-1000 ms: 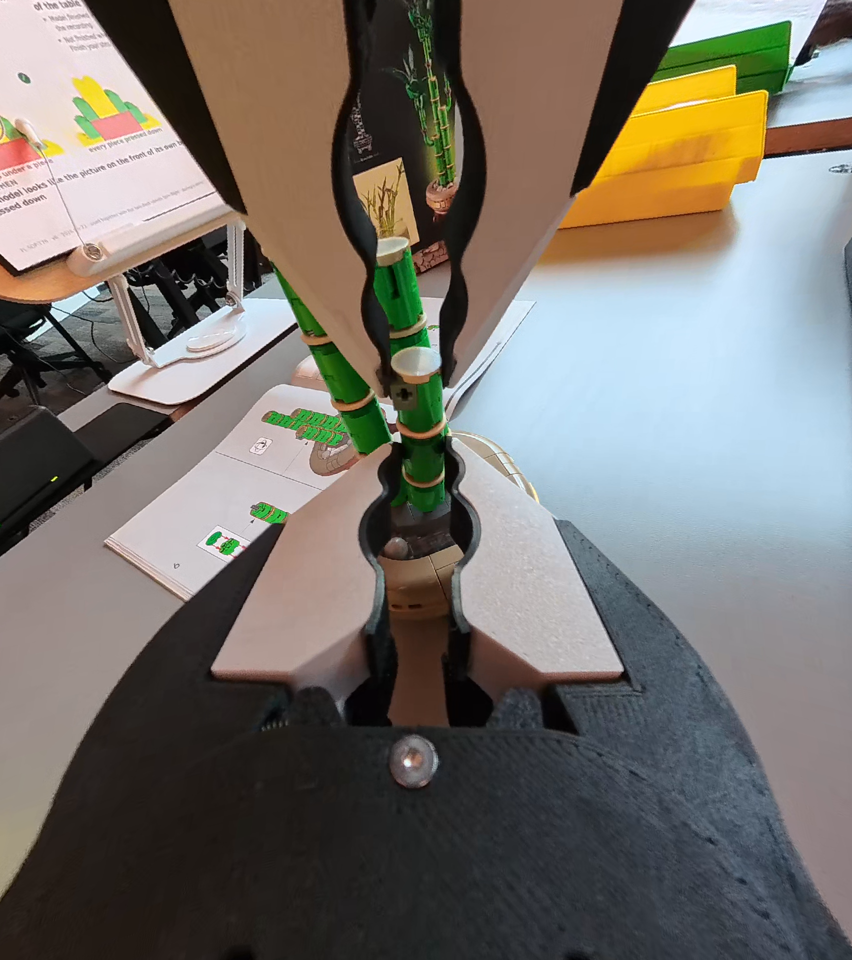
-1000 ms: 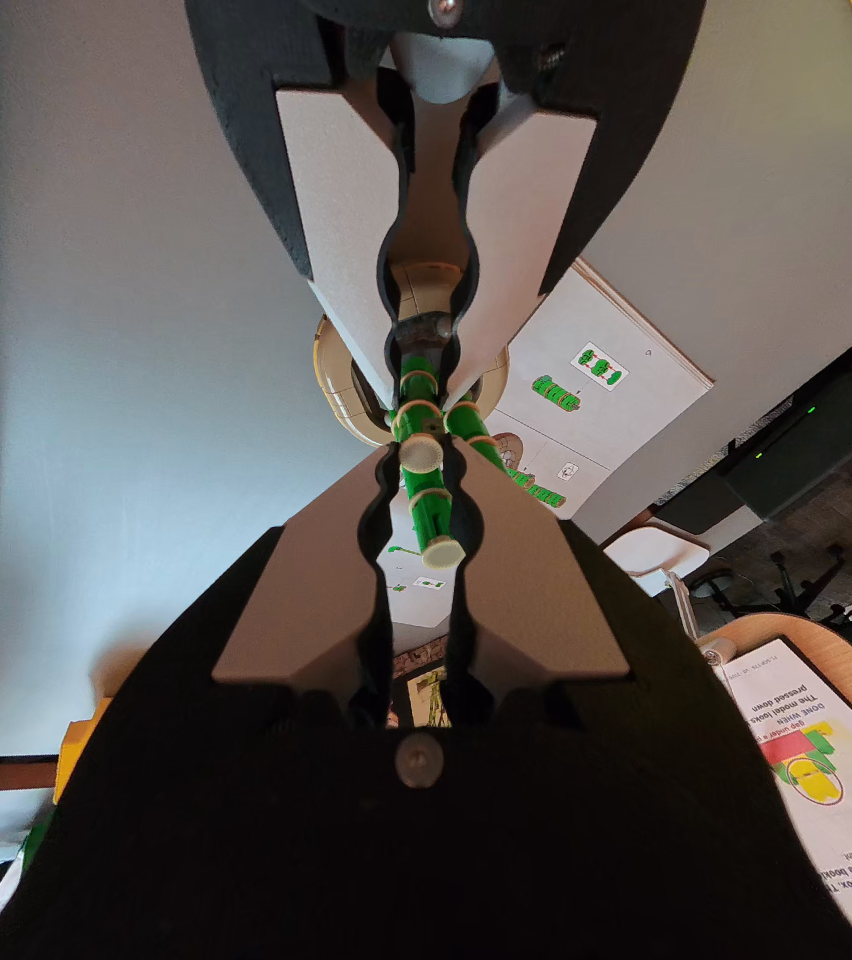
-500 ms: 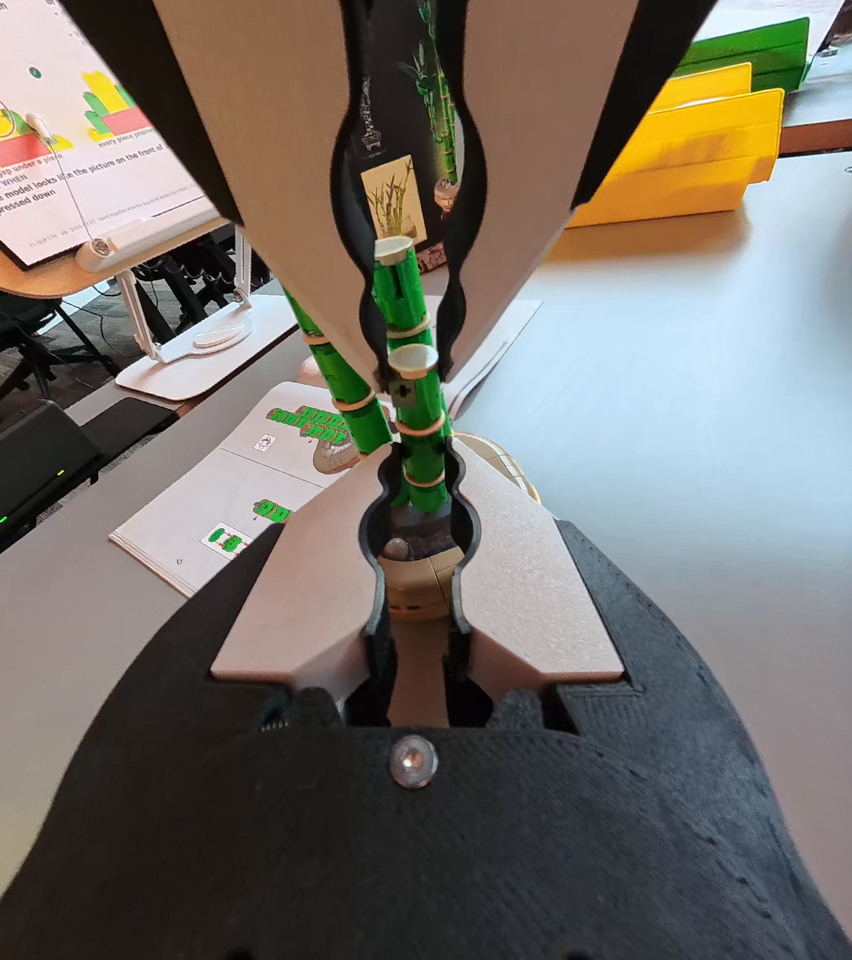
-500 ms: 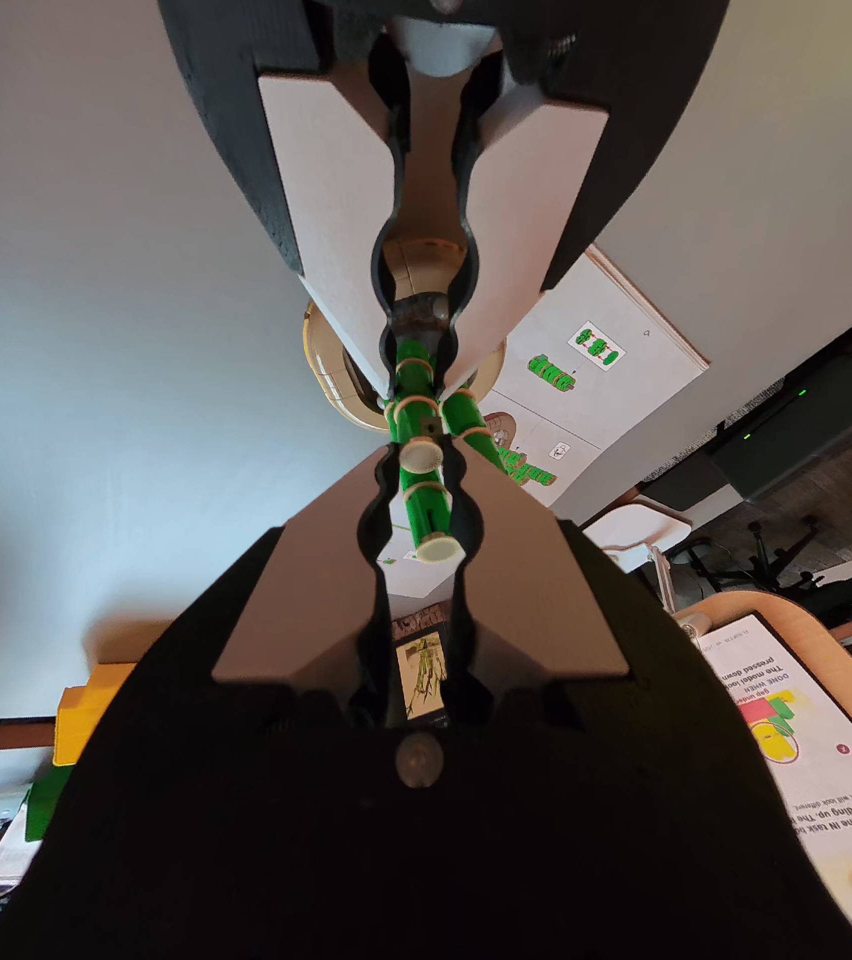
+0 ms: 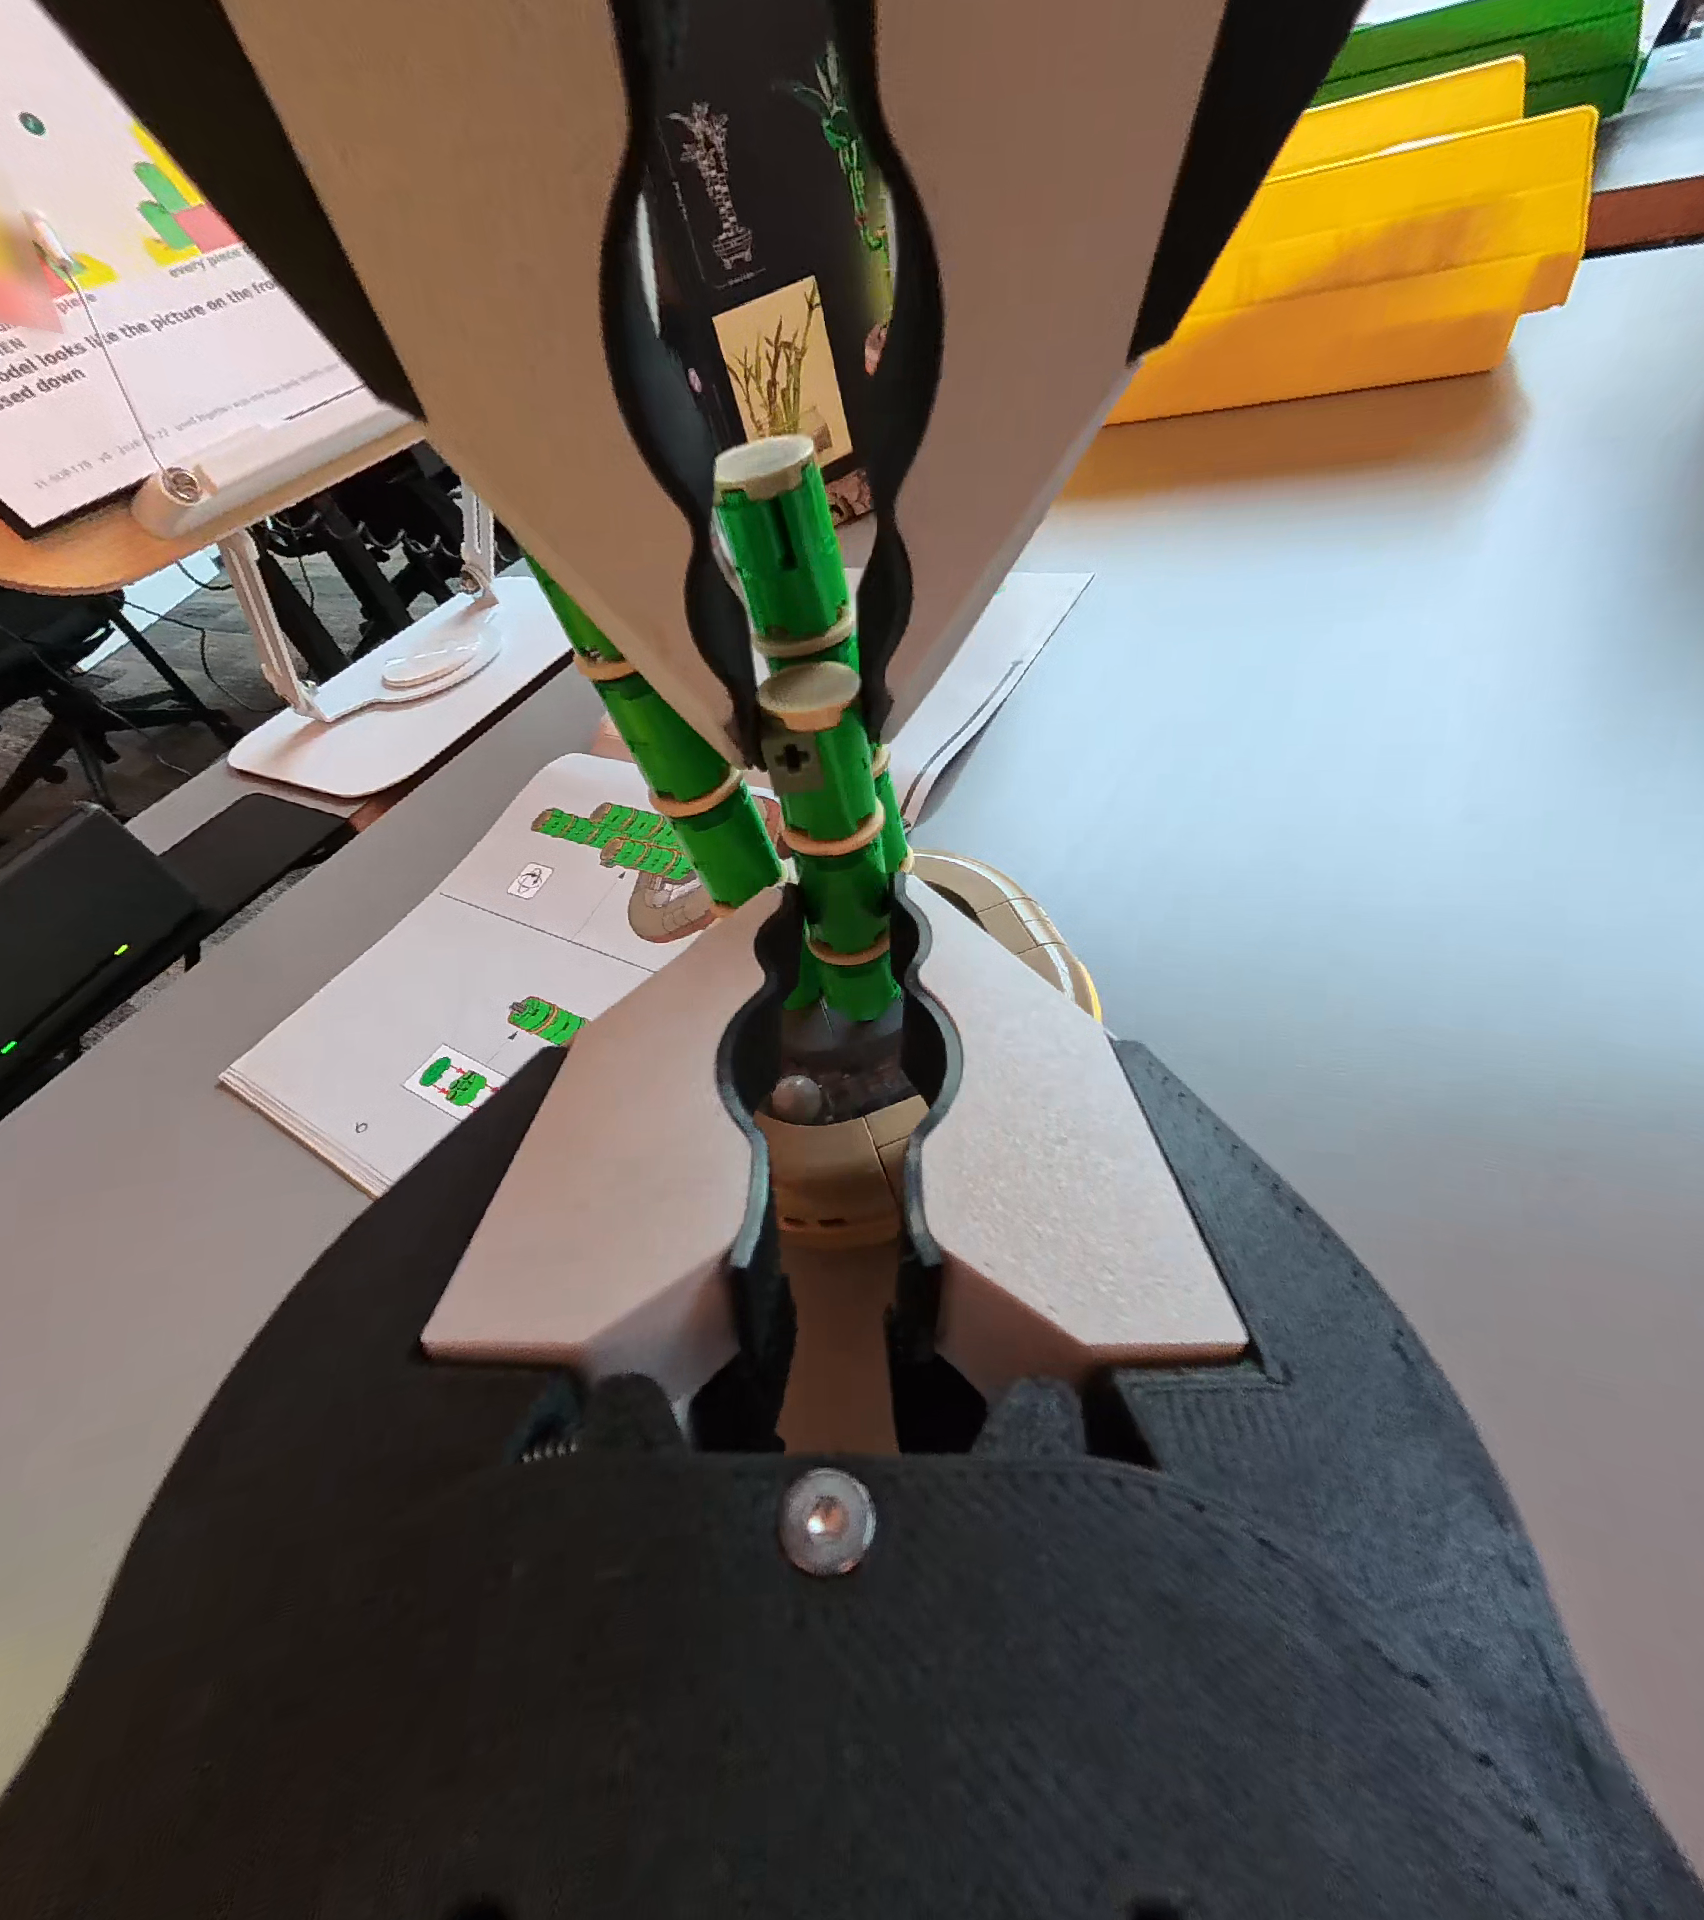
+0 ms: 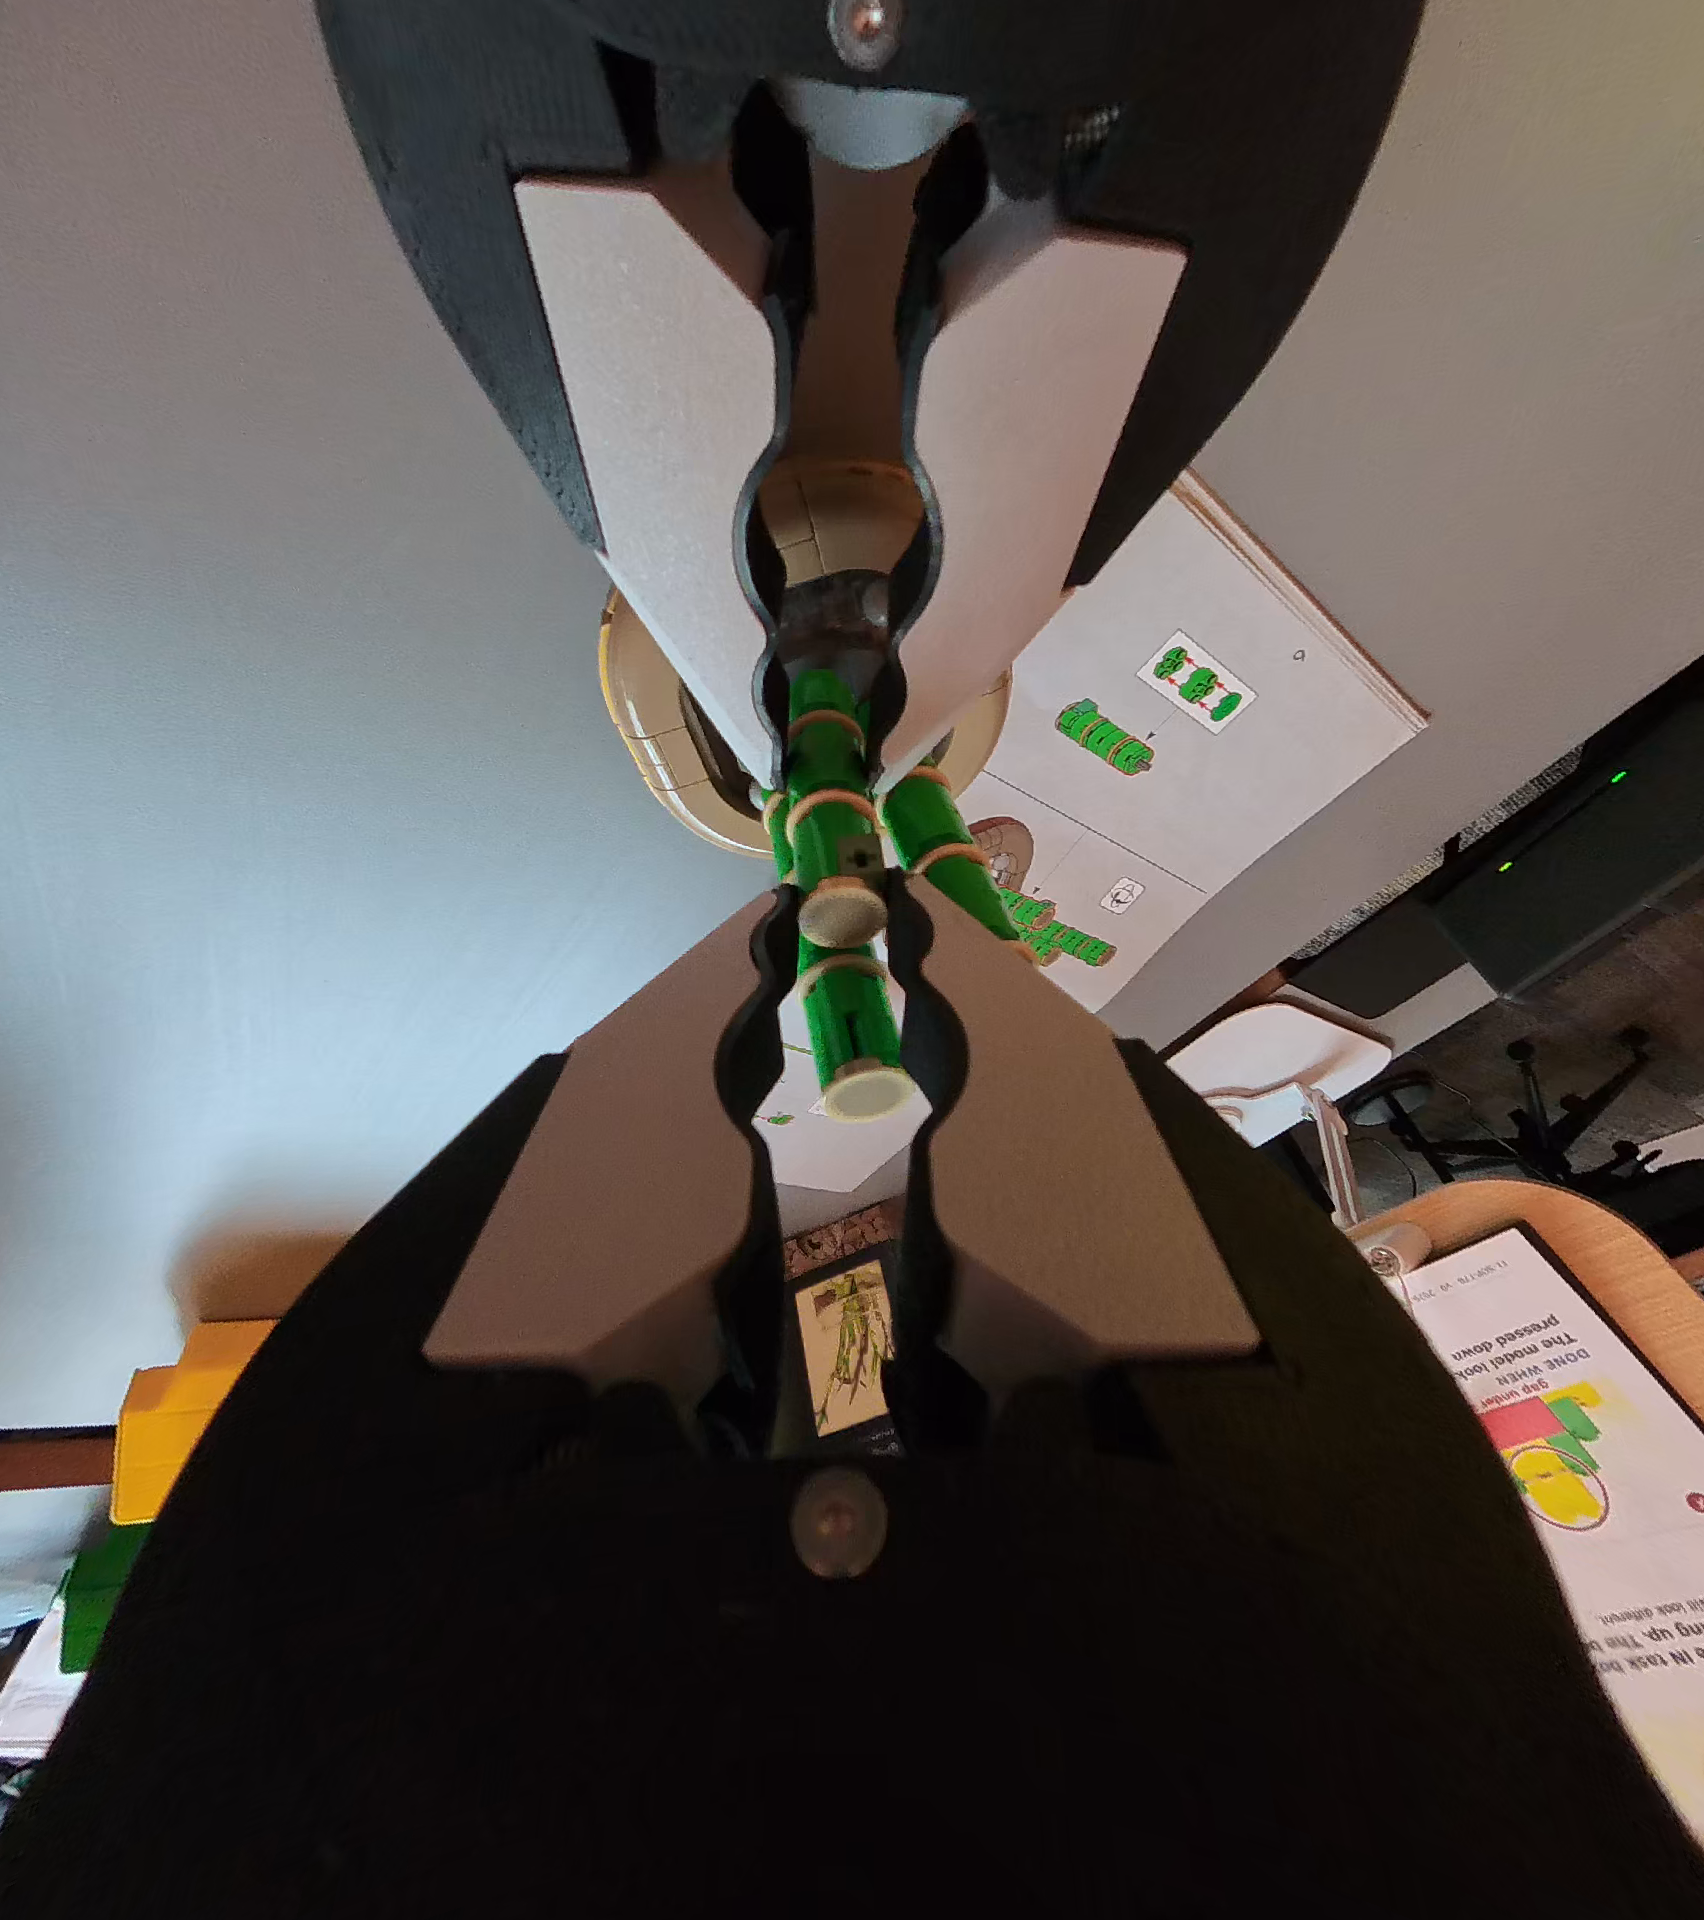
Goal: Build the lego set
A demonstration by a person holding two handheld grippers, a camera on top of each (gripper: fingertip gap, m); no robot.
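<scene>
Bamboo stalks (image 5: 832,831) are rising upright from the tan pot (image 5: 832,1179); left tool (image 5: 843,935) is gripping their base, right tool (image 6: 832,904) pinching the stalks above it.

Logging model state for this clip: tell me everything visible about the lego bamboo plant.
The lego bamboo plant is glossy plastic: three green segmented stalks ringed with tan discs, two visibly tan-capped, rising from dark filler in a round tan pot. One stalk leans left. The left gripper closes around the stalk bases; the right gripper closes around the upper stalks from the opposite side.
</scene>
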